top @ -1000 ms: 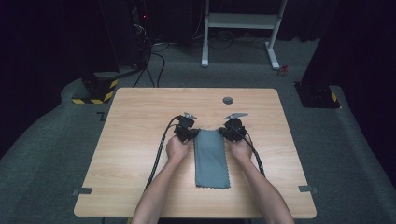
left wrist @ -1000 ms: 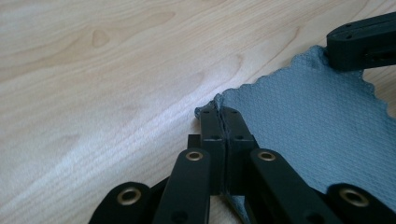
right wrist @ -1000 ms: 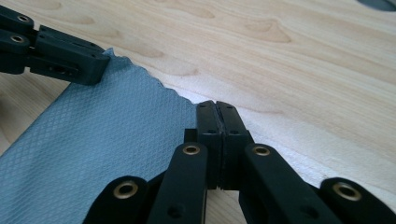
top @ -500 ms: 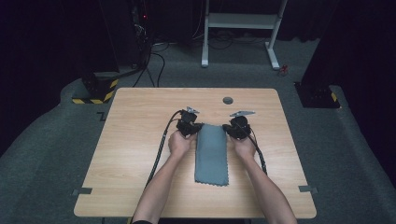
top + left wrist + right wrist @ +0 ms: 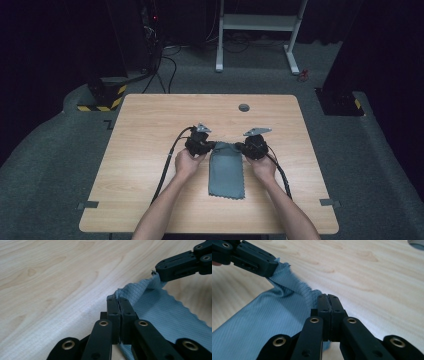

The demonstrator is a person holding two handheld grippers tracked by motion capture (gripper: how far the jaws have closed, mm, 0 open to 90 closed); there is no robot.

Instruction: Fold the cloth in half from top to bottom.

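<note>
On the table (image 5: 150, 150) in front of us lies a blue-grey cloth (image 5: 226, 172), flat on the wood, with its far edge lifted a little. Our left gripper (image 5: 212, 146) pinches one far corner of the cloth, jaws pressed tight on it. Our right gripper (image 5: 239, 147) pinches the other far corner the same way. A small round grey cap (image 5: 244, 107) sits in the table top, well apart from the cloth. Nothing stands in the way. The table is light wood on a grey carpet (image 5: 60, 165). Behind it the room is dark, with a white frame (image 5: 260, 22) and black cables (image 5: 167, 65).
</note>
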